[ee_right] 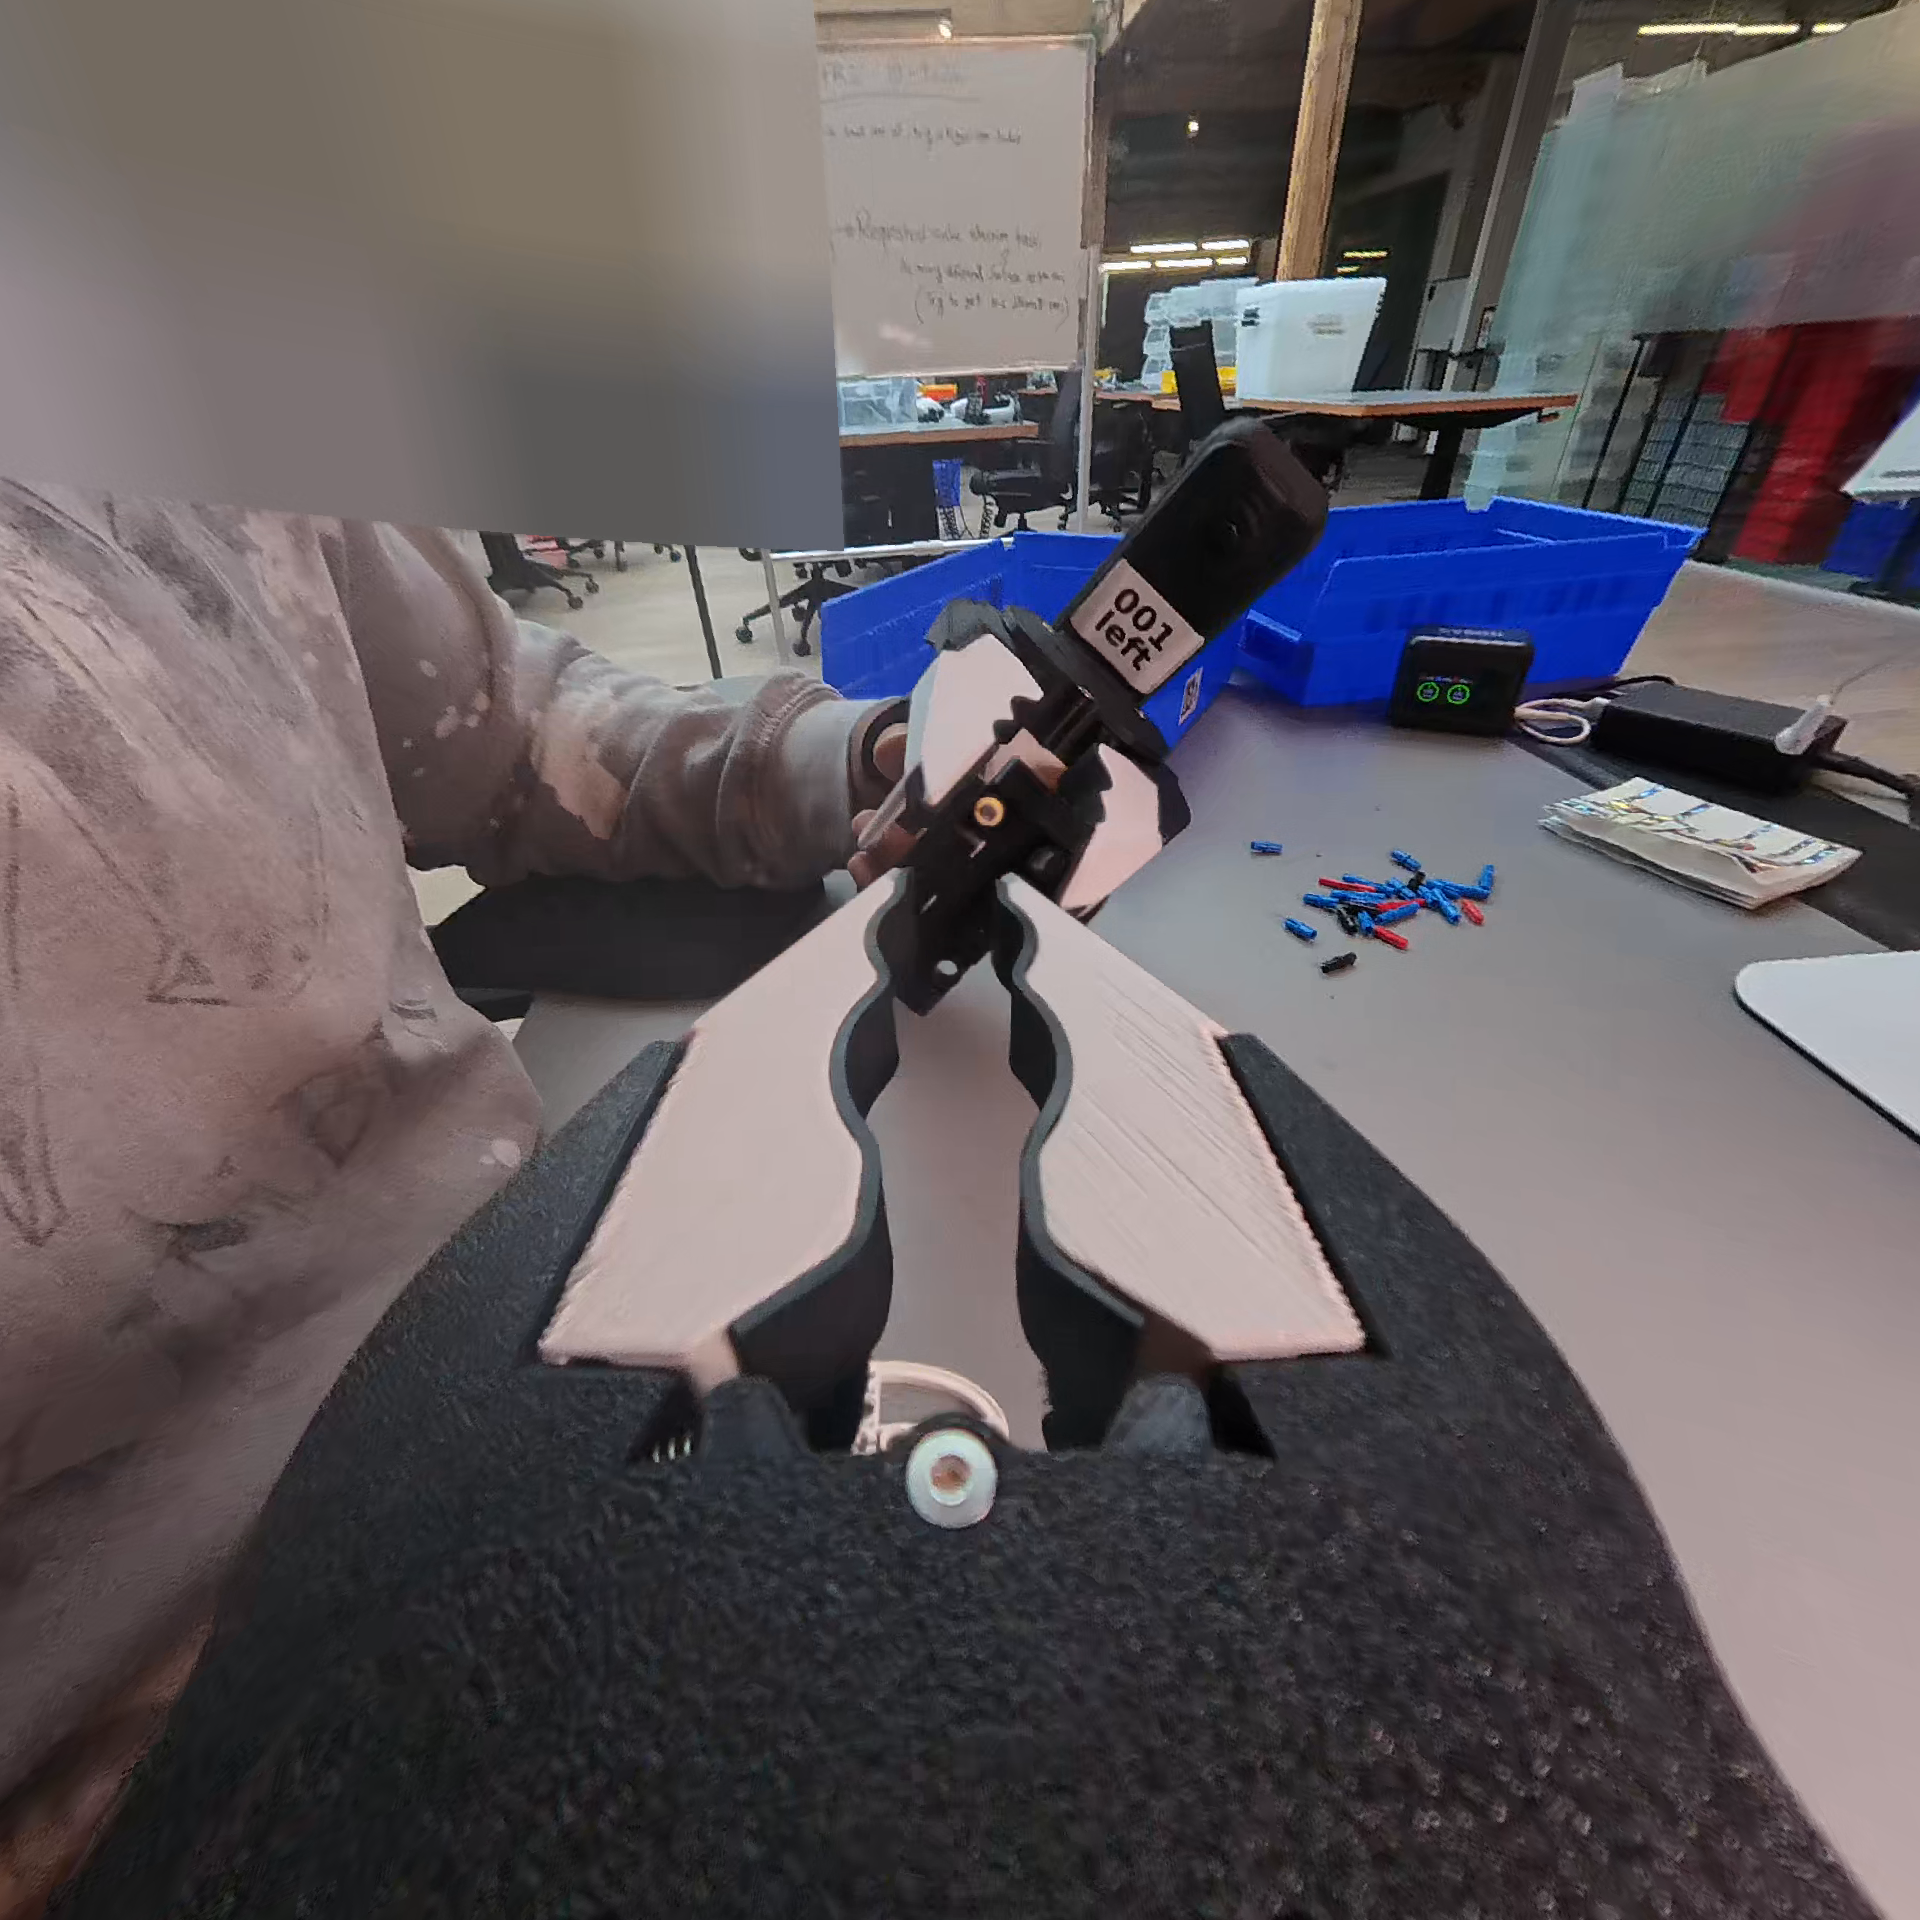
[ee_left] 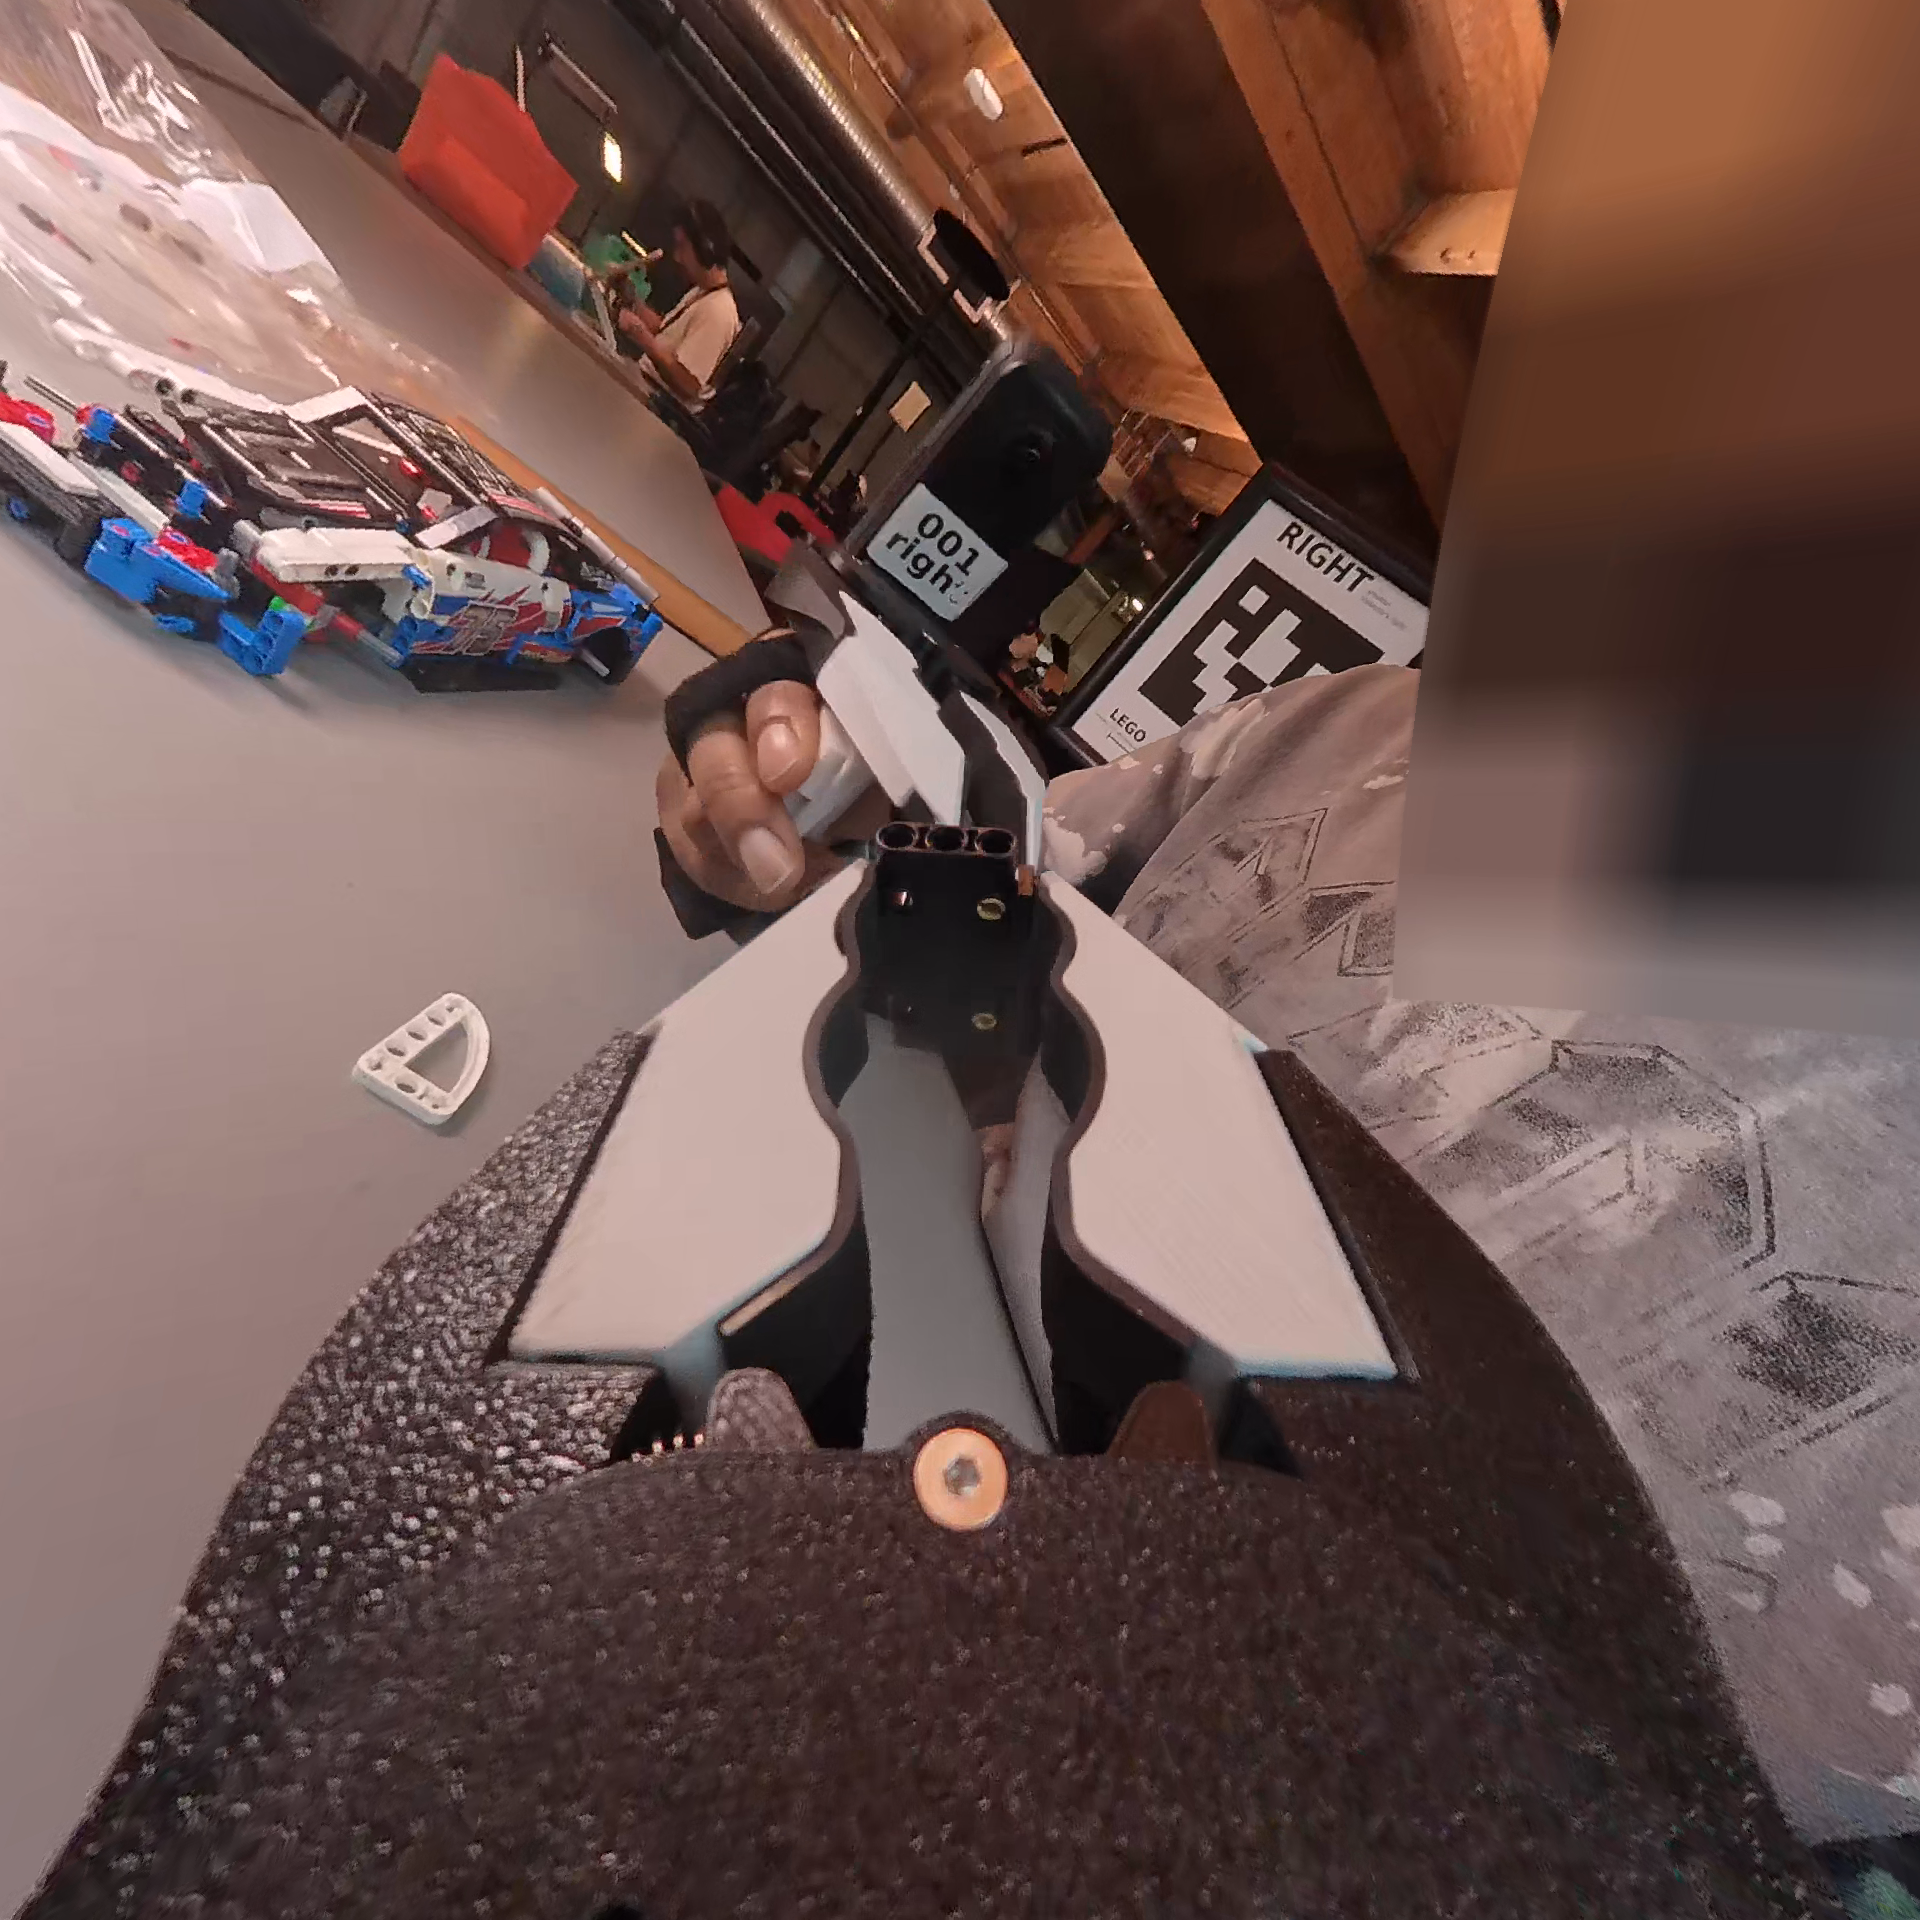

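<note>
A small black brick assembly (ee_left: 951, 914) with round holes and tan pins sits between both grippers above the grey table (ee_left: 260, 883). My left gripper (ee_left: 951, 894) is shut on its near end. The right gripper's white fingers (ee_left: 894, 717), held by a hand (ee_left: 738, 800), clamp its far end from above. In the right wrist view, my right gripper (ee_right: 948, 904) is shut on the same black assembly (ee_right: 961, 894), and the left gripper's fingers (ee_right: 966, 707) grip it from the far side. A person's patterned grey sleeve (ee_right: 623, 748) is behind.
A part-built blue, white, red and black brick car (ee_left: 343, 540) and a loose white D-shaped piece (ee_left: 426, 1055) lie on the left. To the right are a pile of blue, red and black pins (ee_right: 1392, 899), a booklet (ee_right: 1694, 842), blue bins (ee_right: 1455, 592) and a small black device (ee_right: 1463, 681). Left and right tips are no more than a few centimetres apart.
</note>
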A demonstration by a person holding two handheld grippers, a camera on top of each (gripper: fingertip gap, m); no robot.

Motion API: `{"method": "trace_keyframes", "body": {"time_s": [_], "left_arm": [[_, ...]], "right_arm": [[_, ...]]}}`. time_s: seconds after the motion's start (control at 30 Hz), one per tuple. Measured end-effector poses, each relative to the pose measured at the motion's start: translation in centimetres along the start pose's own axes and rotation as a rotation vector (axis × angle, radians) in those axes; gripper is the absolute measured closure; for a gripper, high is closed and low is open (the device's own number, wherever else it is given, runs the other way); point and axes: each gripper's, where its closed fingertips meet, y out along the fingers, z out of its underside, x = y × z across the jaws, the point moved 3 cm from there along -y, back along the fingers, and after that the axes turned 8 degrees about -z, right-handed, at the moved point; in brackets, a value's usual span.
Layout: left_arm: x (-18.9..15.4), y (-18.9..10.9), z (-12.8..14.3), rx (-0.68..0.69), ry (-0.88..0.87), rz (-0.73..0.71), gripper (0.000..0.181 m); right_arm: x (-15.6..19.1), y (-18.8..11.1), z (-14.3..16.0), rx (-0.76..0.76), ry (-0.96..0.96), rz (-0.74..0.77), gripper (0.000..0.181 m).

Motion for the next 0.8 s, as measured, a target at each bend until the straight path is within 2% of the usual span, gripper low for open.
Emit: {"method": "trace_keyframes", "body": {"time_s": [0.23, 0.43, 0.8], "left_arm": [[0.2, 0.3, -0.3, -0.046, -0.043, 0.022, 0.155], [0.0, 0.7, -0.2, -0.045, -0.055, 0.038, 0.155], [-0.1, 0.8, -0.3, -0.051, -0.058, 0.032, 0.155]], "right_arm": [[1.2, 1.2, 0.9, 0.108, -0.160, 0.023, 0.169], [1.3, 0.9, 0.8, 0.093, -0.140, 0.005, 0.177], [1.3, 1.2, 1.1, 0.137, -0.202, 0.039, 0.177]]}}
